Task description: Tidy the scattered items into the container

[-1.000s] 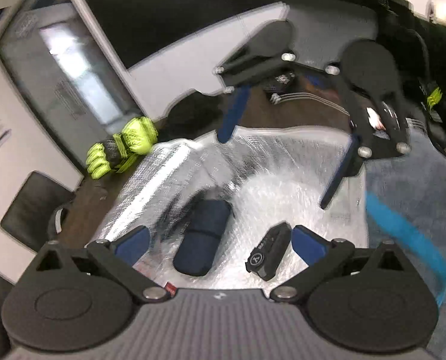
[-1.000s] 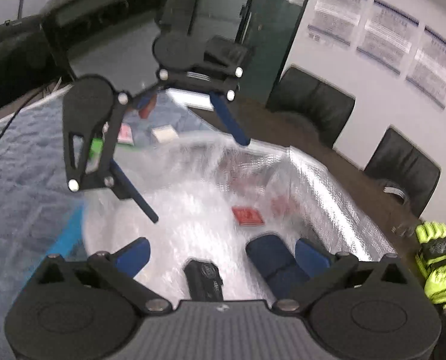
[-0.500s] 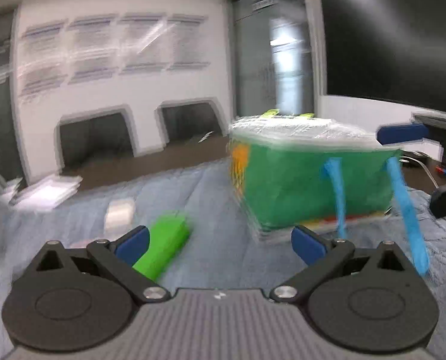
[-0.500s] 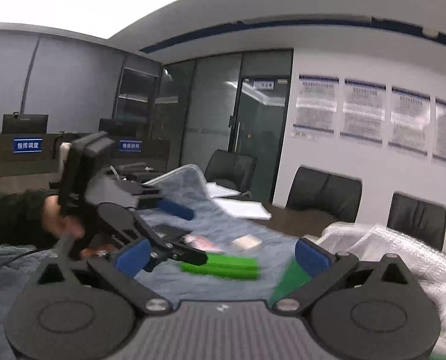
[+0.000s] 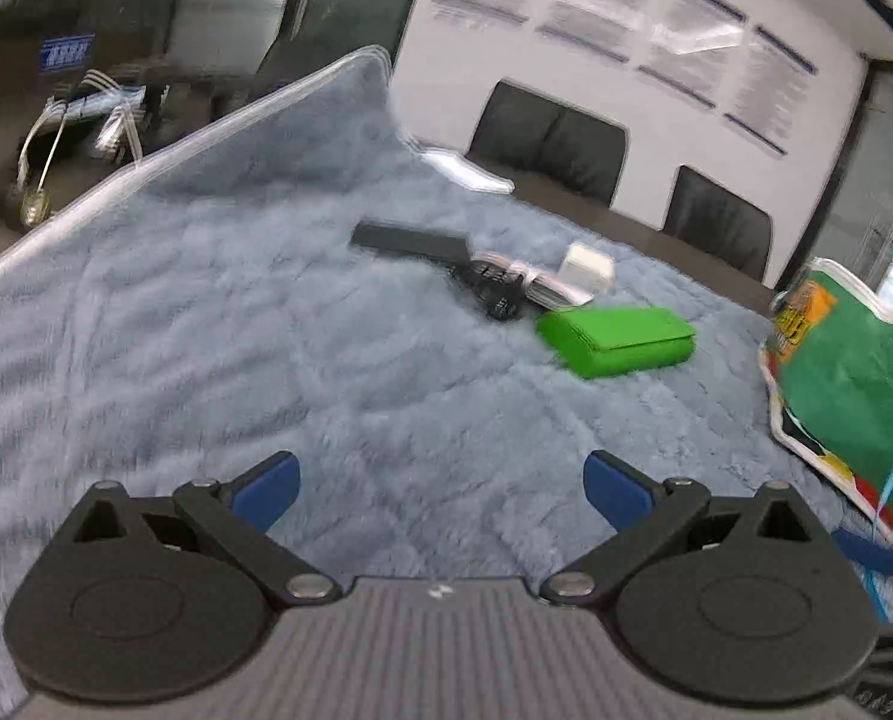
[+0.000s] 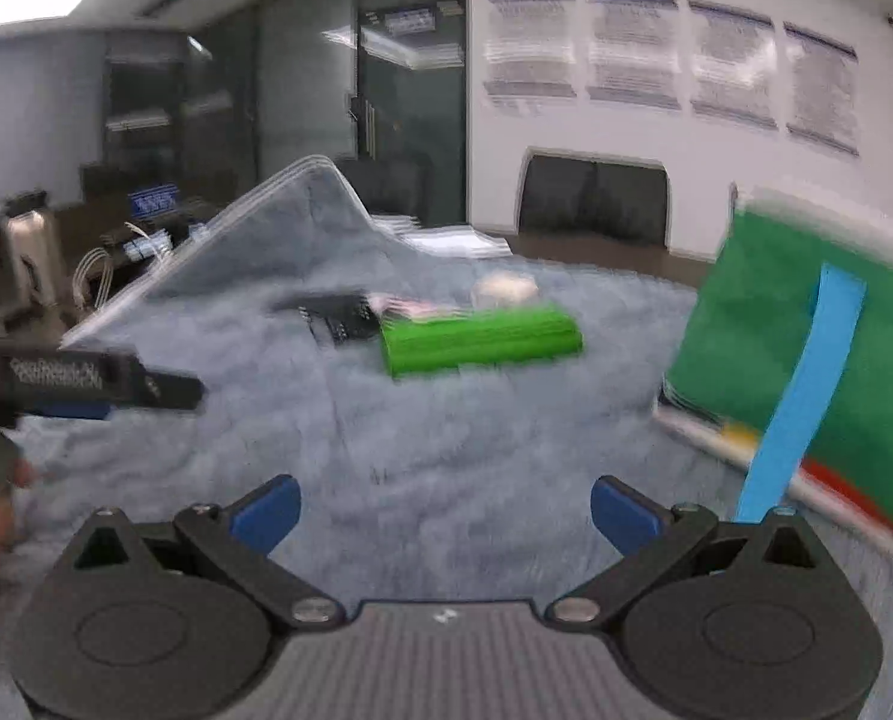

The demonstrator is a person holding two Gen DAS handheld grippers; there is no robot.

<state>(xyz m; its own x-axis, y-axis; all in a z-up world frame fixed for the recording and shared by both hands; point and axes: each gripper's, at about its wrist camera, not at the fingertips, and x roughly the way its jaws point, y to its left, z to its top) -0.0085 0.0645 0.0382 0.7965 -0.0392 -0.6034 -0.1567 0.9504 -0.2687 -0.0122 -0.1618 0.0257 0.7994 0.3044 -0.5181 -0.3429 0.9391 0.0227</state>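
**Four loose items on the blanket, none yet gripped**

Four pieces lie clustered on the grey-blue fleece blanket point(image 5: 218, 324):

- Green pouch point(image 5: 617, 341): nearest of the group, long axis running left to right across both views.
- Black clip-like object point(image 5: 497, 295): just behind the pouch, partly blurred.
- Flat black bar point(image 5: 410, 240): farthest left.
- Small white box point(image 5: 587, 267): behind the pouch, beside a thin stack of cards.

Container: green insulated bag point(image 5: 848, 384) with blue strap point(image 6: 806, 396), standing right of the cluster.

Left gripper point(image 5: 440, 483): jaws wide apart, empty; the pouch lies ahead and slightly right.

Right gripper point(image 6: 443, 510): jaws wide apart, empty; the pouch lies nearly straight ahead, the bag close at its right.

Judgement: neither gripper is clearly nearer; closing across the pouch's short side suits its crosswise lie.
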